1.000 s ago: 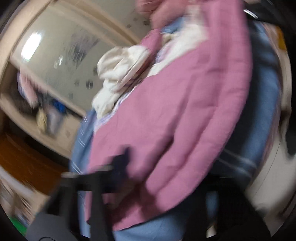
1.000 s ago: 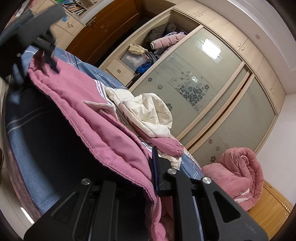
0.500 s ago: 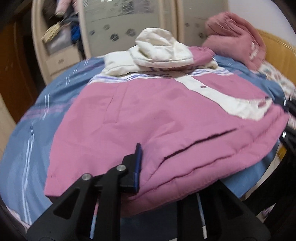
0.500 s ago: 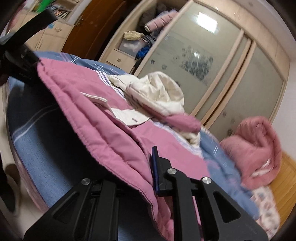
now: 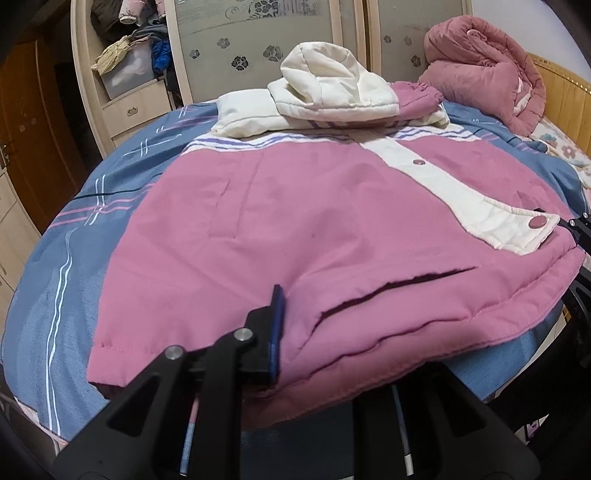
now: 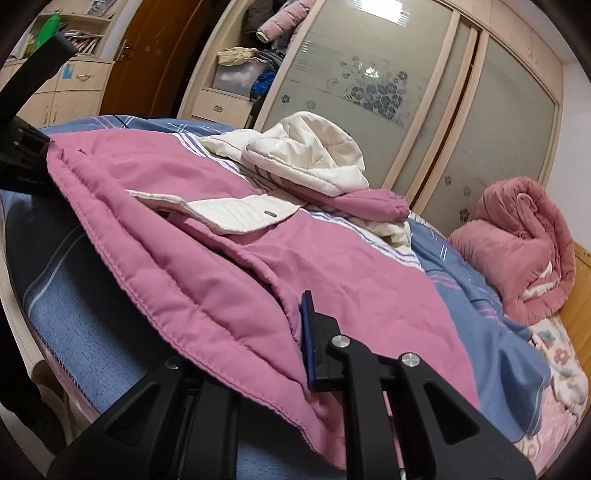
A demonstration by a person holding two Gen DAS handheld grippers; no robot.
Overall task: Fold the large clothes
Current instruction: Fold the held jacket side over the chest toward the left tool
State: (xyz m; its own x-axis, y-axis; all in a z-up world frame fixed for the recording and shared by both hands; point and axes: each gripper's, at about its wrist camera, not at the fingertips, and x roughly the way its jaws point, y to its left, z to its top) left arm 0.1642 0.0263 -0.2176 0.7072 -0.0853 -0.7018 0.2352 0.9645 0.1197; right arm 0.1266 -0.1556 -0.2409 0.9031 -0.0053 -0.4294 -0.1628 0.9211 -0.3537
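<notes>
Left wrist view: the left gripper [image 5: 314,354] is clamped on the hem of the pink jacket [image 5: 332,229], which lies spread on the blue bedspread [image 5: 74,258], cream hood [image 5: 325,85] at the far end. The right gripper [image 6: 258,354] likewise pinches the jacket's hem. A rolled pink quilt [image 6: 517,247] sits beyond.

I am seeing even indoor light, glare shining on the wardrobe door [image 6: 400,7] at top, edges bending darkly, both views staying sharp.
</notes>
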